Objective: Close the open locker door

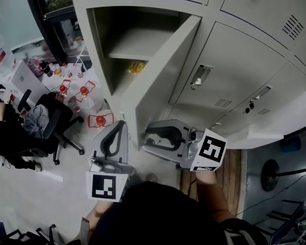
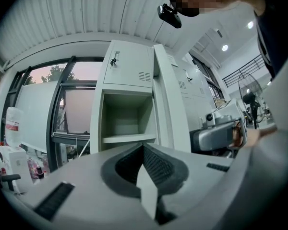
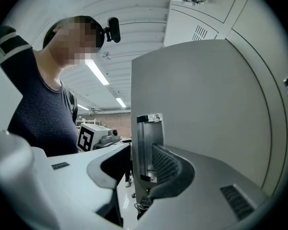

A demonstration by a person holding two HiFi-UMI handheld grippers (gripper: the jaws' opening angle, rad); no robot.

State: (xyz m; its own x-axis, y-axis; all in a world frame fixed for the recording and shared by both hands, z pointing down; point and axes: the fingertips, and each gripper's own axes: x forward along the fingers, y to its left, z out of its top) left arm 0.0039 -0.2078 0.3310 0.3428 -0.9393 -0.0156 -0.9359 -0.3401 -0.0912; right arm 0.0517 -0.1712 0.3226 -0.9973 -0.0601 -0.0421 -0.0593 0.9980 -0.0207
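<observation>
Head view: the right gripper (image 1: 145, 138) is sitting just below centre with its jaws spread wide and pointing toward the left of the frame, at the lower free edge of the locker door (image 1: 163, 70). The door is standing swung out from the open compartment (image 1: 127, 40) in the upper centre. The left gripper (image 1: 123, 122) is hanging lower left of centre with its jaws pressed together at the tips and holding nothing. It is lying just left of the door's lower corner, apart from it. Left gripper view: the left gripper (image 2: 143, 146) is showing its two dark ribbed pads (image 2: 158, 164) meeting at the tips, with nothing between them. The locker door (image 2: 165, 99) is rising edge-on above and slightly right of the jaws, beside the open compartment (image 2: 125, 119), and the right gripper (image 2: 216, 135) is appearing at the right. Right gripper view: the right gripper (image 3: 141, 150) is standing spread, straddling the free edge of the locker door (image 3: 206, 90). The door's metal latch plate (image 3: 148, 147) is lying between the jaws, the right pad (image 3: 165, 164) is appearing to rest against it, and a dark gap is showing at the left jaw. The left gripper's marker cube (image 3: 86, 138) is showing at left centre.
</observation>
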